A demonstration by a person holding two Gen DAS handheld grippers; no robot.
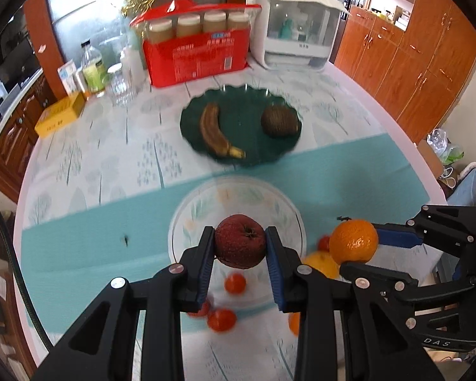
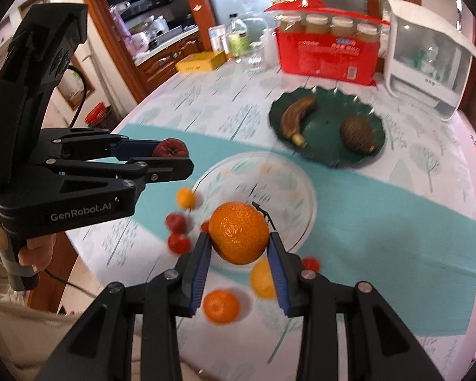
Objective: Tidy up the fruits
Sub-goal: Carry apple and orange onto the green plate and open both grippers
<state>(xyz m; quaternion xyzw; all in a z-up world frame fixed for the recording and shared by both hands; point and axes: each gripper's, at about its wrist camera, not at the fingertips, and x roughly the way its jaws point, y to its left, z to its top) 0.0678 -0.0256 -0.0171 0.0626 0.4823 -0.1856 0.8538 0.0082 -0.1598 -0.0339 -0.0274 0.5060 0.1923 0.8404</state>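
Observation:
My left gripper (image 1: 240, 244) is shut on a dark red apple (image 1: 240, 245) and holds it above the clear floral plate (image 1: 288, 209). My right gripper (image 2: 239, 241) is shut on a large orange (image 2: 239, 233) above the same plate's (image 2: 288, 187) near edge; that orange also shows in the left wrist view (image 1: 353, 241). A dark green plate (image 1: 238, 120) farther back holds a brown banana (image 1: 214, 133) and a brown rough fruit (image 1: 279, 120). Small red fruits (image 2: 178, 242), a small orange (image 2: 221, 305) and yellow fruits (image 2: 261, 279) lie loose on the cloth below the grippers.
A red carton of jars (image 1: 196, 50), a white appliance (image 1: 295, 28), bottles and a glass (image 1: 120, 85) and a yellow box (image 1: 60, 117) stand along the table's back. The round table's edge curves at the left and right. Wooden cabinets (image 1: 412, 63) are at the right.

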